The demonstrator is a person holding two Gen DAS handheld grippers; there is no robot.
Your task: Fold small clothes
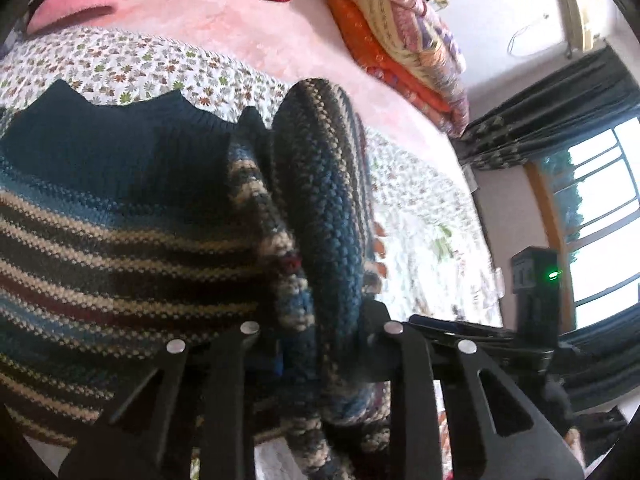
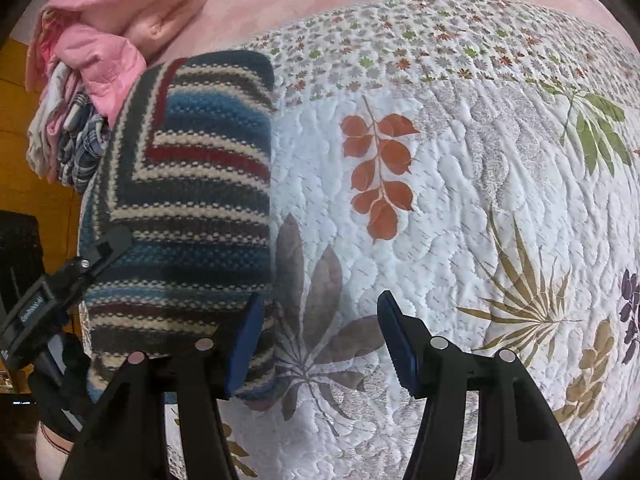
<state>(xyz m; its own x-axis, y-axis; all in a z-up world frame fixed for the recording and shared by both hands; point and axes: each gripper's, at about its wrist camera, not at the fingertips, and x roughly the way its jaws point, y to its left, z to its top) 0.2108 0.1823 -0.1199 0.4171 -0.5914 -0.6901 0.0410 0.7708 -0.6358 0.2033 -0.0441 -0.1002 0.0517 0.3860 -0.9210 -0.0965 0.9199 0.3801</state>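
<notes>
Jaws of the right gripper [image 2: 320, 344] stand wide apart with nothing between them, hovering over the leaf-print quilt [image 2: 460, 200] on the bed, just beside the folded striped sweater [image 2: 188, 208]. The left gripper [image 1: 320, 332] has its jaws clamped on a raised fold of that sweater [image 1: 316, 208].
</notes>
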